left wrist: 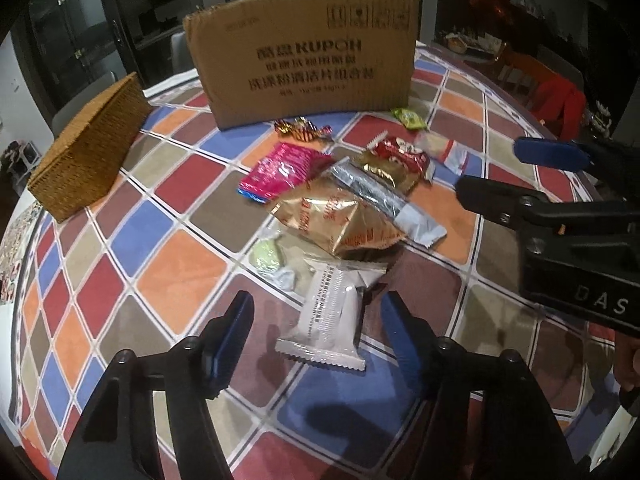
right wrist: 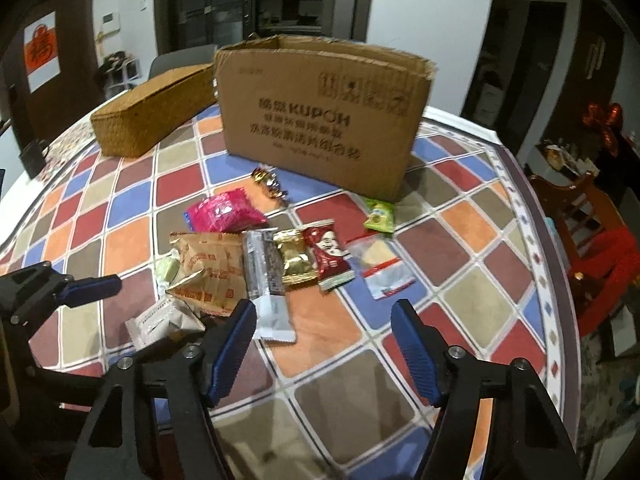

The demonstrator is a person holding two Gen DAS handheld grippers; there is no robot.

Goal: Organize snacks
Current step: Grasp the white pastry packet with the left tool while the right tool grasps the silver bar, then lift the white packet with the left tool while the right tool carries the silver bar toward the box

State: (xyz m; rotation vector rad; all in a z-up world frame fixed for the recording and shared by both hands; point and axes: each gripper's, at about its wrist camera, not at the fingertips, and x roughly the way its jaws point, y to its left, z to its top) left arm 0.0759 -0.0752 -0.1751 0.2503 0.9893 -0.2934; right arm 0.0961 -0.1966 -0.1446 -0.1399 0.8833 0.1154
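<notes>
Several wrapped snacks lie in a loose pile on the checked tablecloth. My left gripper (left wrist: 316, 340) is open, its jaws on either side of a white packet (left wrist: 330, 314), just above it. Behind that lie a gold bag (left wrist: 336, 220), a silver bar (left wrist: 384, 200), a pink packet (left wrist: 280, 170) and a red packet (left wrist: 404, 156). My right gripper (right wrist: 324, 348) is open and empty, hovering over the table in front of the silver bar (right wrist: 266, 276). It shows at the right of the left wrist view (left wrist: 496, 172).
An open cardboard box (left wrist: 304, 56) stands at the back of the table, also in the right wrist view (right wrist: 320, 108). A wicker basket (left wrist: 88, 152) sits to its left. A green sachet (right wrist: 379, 215) and a clear bag (right wrist: 382, 264) lie right of the pile. A wooden chair (right wrist: 588, 216) stands beyond the table's right edge.
</notes>
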